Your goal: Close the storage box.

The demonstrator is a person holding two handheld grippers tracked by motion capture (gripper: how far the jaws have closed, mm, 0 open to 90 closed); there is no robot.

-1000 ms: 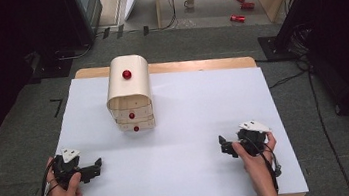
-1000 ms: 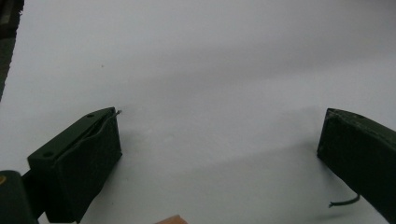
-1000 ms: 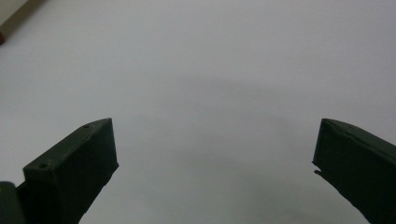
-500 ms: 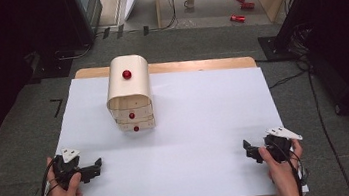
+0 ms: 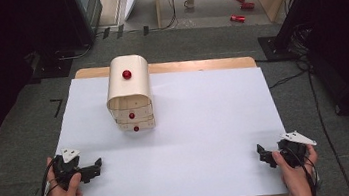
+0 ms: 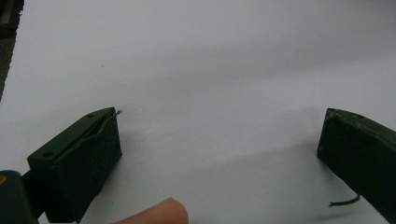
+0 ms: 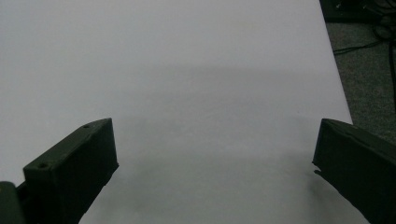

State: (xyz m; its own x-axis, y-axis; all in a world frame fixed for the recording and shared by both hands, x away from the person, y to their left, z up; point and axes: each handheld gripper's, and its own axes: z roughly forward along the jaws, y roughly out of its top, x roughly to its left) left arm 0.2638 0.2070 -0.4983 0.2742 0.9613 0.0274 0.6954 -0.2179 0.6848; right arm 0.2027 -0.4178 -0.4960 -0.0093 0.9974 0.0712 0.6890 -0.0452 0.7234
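Centrally, rounded cream drawer chest (image 5: 129,93), red knobs, drawers closed.

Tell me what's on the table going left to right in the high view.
Left gripper → small wooden drawer cabinet with red knobs → right gripper, all on the white table.

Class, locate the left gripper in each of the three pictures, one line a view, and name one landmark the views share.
High view: the left gripper sits at the lower left, on the white sheet.
Left gripper view: its own black jaws rise from the bottom corners, wide apart.
Right gripper view: the jaws there belong to the right gripper.
Shared landmark: the white sheet.
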